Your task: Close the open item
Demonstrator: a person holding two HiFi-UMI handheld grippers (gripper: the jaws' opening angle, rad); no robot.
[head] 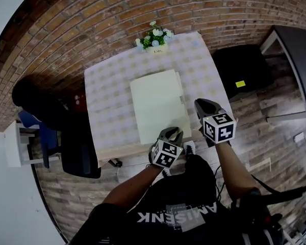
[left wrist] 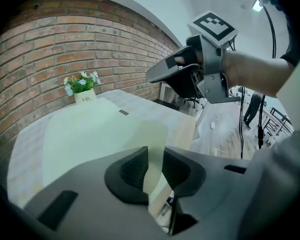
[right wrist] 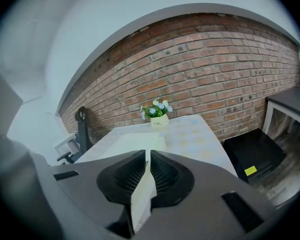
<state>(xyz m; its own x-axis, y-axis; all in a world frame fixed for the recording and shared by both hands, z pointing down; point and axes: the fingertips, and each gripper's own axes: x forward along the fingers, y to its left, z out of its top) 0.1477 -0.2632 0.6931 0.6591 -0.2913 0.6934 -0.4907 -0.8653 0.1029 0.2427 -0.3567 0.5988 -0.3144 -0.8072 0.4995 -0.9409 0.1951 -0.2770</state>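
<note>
left gripper at the folder's near corner
the left gripper [left wrist: 153, 170] has its jaws a little apart, with a corner of the pale green folder [head: 157, 106] standing between them, not clearly pinched. the right gripper [head: 203, 105] hangs closed and empty just beside the folder's right edge. the folder lies on the table [head: 109, 86]; it looks light, thin, bendy and probably slick, best taken at that free corner.
</note>
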